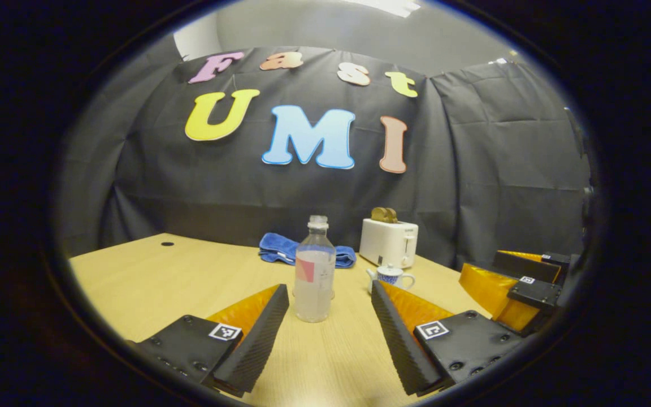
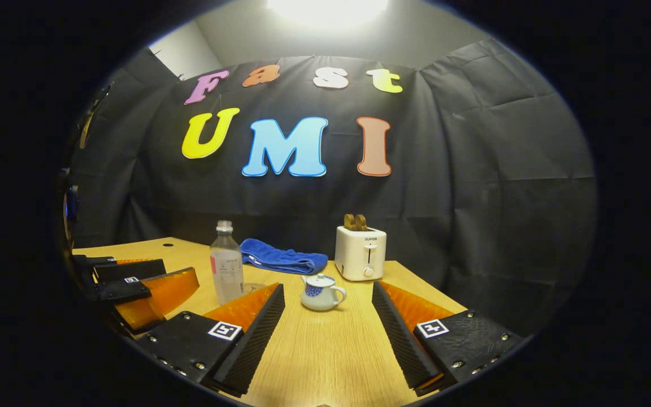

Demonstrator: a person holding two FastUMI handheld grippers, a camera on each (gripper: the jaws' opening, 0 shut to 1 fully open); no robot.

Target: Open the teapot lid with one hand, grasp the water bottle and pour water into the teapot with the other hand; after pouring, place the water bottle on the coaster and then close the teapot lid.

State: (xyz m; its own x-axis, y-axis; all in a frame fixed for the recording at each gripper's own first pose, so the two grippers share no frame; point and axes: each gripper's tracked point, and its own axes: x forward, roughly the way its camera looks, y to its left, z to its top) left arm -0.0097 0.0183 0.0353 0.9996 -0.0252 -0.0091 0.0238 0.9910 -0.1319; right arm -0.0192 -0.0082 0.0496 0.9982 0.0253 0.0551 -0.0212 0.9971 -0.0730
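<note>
You are seeing the teapot (image 1: 391,276) partly hiding behind your left gripper's finger (image 1: 399,333). The coaster behind the bottle (image 2: 227,270) is barely showing, too faint to tell clearly.

Wooden table (image 2: 325,350) before a black cloth wall (image 2: 472,169); a ceiling light (image 2: 328,8) glares, perhaps a panel.

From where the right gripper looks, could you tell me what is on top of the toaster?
Two brown slices of toast stand up from the white toaster's slots. Only their tops show; the lower parts are hidden inside the toaster.
</note>
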